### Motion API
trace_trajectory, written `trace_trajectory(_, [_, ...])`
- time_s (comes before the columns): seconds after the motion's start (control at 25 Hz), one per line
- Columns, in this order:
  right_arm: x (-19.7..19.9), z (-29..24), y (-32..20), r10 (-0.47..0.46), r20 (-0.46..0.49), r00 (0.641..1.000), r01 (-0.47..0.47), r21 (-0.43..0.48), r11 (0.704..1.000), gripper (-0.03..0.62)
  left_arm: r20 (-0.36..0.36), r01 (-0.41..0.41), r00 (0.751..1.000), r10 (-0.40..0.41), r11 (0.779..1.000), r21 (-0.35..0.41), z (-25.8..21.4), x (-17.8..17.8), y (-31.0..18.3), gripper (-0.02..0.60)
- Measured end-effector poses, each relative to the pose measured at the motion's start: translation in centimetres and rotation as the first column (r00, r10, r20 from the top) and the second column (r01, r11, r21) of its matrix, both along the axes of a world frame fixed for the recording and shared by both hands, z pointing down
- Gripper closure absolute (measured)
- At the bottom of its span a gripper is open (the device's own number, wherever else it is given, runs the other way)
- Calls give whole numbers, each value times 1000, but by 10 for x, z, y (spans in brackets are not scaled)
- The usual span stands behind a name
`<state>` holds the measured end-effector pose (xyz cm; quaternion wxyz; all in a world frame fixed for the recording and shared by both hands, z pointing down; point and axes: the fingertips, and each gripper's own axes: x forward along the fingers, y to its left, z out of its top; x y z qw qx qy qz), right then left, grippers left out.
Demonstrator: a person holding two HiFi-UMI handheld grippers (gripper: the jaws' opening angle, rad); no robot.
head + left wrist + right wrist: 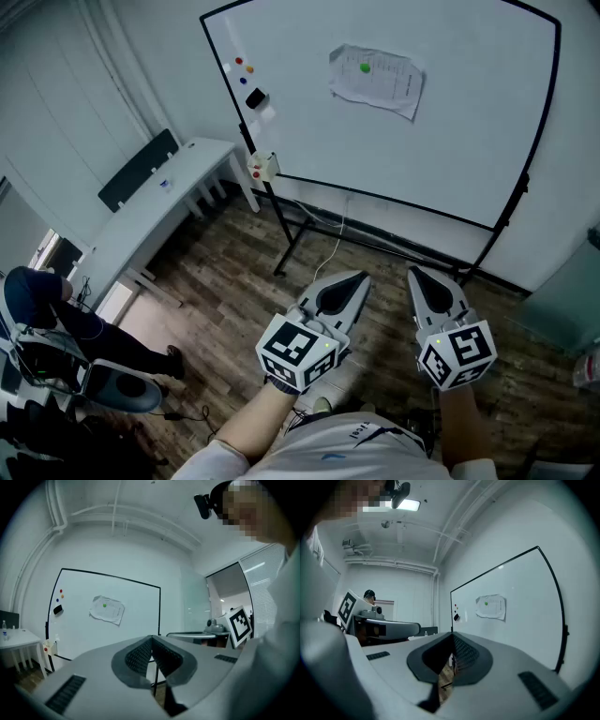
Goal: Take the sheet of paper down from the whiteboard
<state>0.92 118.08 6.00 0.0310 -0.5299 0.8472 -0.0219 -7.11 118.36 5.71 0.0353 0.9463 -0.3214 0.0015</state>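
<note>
Well short of the whiteboard (450, 159), we hold both grippers side by side, pointing toward it and touching nothing. Our left gripper (359, 278) has its jaws pressed together with nothing between them. Our right gripper (414, 273) is closed in the same way and is empty too. The sheet of paper (377, 80) hangs crumpled on the whiteboard's upper middle, with a green magnet (365, 67) on it. Near the whiteboard's left edge sit small coloured magnets (242, 66) and a black eraser (255, 97). A white table (159, 211) stands to the left of the whiteboard.
</note>
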Motion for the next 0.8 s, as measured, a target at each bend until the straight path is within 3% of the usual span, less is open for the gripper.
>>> trace_trajectory(0.32, [32, 18, 23, -8, 22, 1000, 8, 3, 1000, 582, 14, 4, 1000, -4, 1000, 1, 19, 33, 25, 569])
trace_trajectory(0.68, [41, -12, -45, -45, 90, 995, 45, 9, 999, 580, -7, 54, 999, -54, 998, -21, -1, 32, -52, 569])
trace_trajectory(0.8, [44, -19, -32, -18, 91, 996, 17, 17, 1000, 580, -18, 50, 999, -50, 999, -4, -9, 32, -48, 569])
